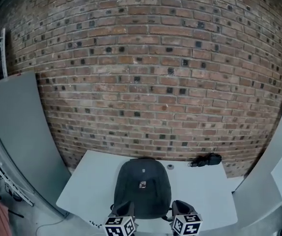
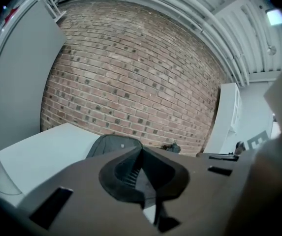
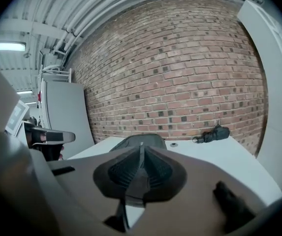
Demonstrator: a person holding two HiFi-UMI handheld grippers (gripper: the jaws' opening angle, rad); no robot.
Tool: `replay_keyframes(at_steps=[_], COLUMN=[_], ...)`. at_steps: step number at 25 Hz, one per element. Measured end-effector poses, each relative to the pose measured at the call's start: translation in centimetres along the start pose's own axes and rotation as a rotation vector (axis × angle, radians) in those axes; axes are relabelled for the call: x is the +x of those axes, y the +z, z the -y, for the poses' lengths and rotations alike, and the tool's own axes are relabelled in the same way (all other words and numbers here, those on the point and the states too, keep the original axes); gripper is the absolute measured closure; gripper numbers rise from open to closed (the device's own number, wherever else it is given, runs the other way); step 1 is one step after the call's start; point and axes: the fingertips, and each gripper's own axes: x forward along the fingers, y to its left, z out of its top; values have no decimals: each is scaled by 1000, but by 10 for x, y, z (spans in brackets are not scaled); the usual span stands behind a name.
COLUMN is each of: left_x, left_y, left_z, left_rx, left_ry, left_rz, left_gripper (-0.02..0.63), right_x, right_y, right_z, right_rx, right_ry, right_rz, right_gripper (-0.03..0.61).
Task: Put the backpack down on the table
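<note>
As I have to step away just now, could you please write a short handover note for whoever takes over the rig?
Left gripper: shut, nothing between its jaws.
Right gripper: shut, also empty.
Backpack: lying on the white table, just ahead of both grippers and held by neither.
Small dark bundle: at the table's far right, by the brick wall.
Done: the backpack is down and let go.
Left: apparently nothing except drawing the grippers back.

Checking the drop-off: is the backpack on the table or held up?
On the table: the backpack rests on its white top; left gripper and right gripper are shut, empty.
</note>
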Motion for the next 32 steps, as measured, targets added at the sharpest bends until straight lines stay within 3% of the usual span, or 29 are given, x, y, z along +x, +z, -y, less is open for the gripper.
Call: replay_keyframes(at_steps=[6,13,32], left_x=[-9,4,7], left_y=[-10,-5,-1], left_z=[3,24,38], left_rx=[-21,-7,44], left_ry=[34,52,130], left_rz=[-23,1,-32], left_gripper=[601,600,601], right_x=[-11,-18,-10], right_y=[7,12,24], right_z=[-11,8,28], right_rx=[-38,-120,-110], right_ry=[20,51,106], right_rz=[-5,-15,-17], right_gripper=[534,548,548])
